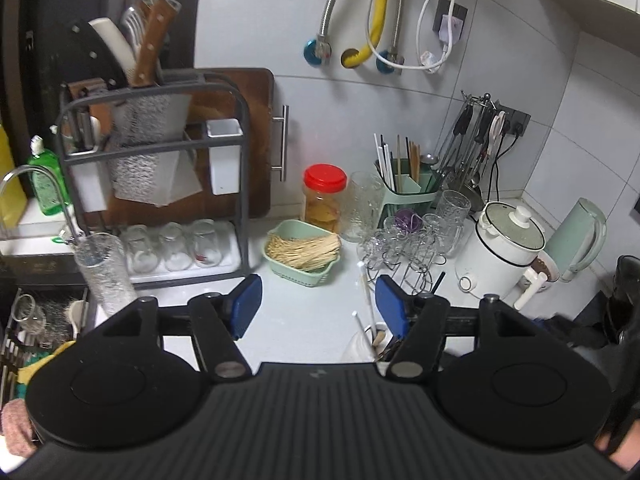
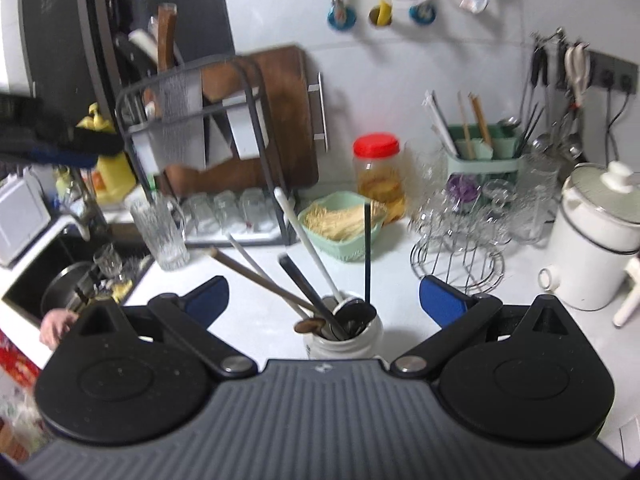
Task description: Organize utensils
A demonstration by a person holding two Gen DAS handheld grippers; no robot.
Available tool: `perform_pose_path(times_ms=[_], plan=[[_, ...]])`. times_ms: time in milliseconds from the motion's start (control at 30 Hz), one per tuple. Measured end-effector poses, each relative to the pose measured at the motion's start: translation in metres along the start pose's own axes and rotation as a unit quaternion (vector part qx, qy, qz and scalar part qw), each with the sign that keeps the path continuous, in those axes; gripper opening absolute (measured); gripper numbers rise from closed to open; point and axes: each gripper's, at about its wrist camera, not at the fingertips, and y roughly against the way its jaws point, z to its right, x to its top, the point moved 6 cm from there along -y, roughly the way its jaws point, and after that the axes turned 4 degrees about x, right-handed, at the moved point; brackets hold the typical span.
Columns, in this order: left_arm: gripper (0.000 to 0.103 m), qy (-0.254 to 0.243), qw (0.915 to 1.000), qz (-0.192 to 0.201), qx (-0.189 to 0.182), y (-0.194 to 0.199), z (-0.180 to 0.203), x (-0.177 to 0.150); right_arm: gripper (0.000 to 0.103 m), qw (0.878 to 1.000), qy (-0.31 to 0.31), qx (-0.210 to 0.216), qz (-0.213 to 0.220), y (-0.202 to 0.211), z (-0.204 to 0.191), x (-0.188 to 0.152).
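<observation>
Both grippers open, nothing held: left gripper [image 1: 319, 306] part-open, right gripper [image 2: 324, 300] spread wide above white jar [image 2: 346, 340] of utensils [image 2: 308, 276] near counter's [image 2: 256, 296] front edge.

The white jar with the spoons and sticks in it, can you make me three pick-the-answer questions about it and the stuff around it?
1. Where is the white jar?
A. on the counter between the right gripper's open jaws
B. in the sink
C. on the dish rack

2. What colour is the lid of the plastic jar by the wall?
A. blue
B. red
C. green

3. How is the tall ribbed glass by the sink standing?
A. lying on its side
B. upside down
C. upright

Answers: 1 A, the jar stands on the white counter just ahead of the gripper, midway between its fingers. 2 B, the screw lid is bright red. 3 C, its open mouth faces up.
</observation>
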Motion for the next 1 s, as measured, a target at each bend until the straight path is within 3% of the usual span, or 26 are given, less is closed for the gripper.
perform_pose_path(times_ms=[67,300,533,1000], plan=[[0.069,0.000,1.0000,0.002,0.002,0.011,0.001,-0.008,0.103,1.000,-0.005,0.001,0.016,0.016,-0.003,0.005],[0.096,0.017,0.9991,0.026,0.030,0.048,0.010,-0.035,0.103,0.999,-0.008,0.001,0.044,0.057,-0.008,0.007],[0.099,0.039,0.9972,0.017,0.062,0.067,0.028,-0.070,0.103,0.999,-0.015,0.009,0.051,0.087,-0.001,-0.011],[0.100,0.066,0.9940,-0.010,0.086,0.086,0.062,-0.135,0.103,0.999,-0.014,0.016,0.040,0.123,0.019,-0.054]])
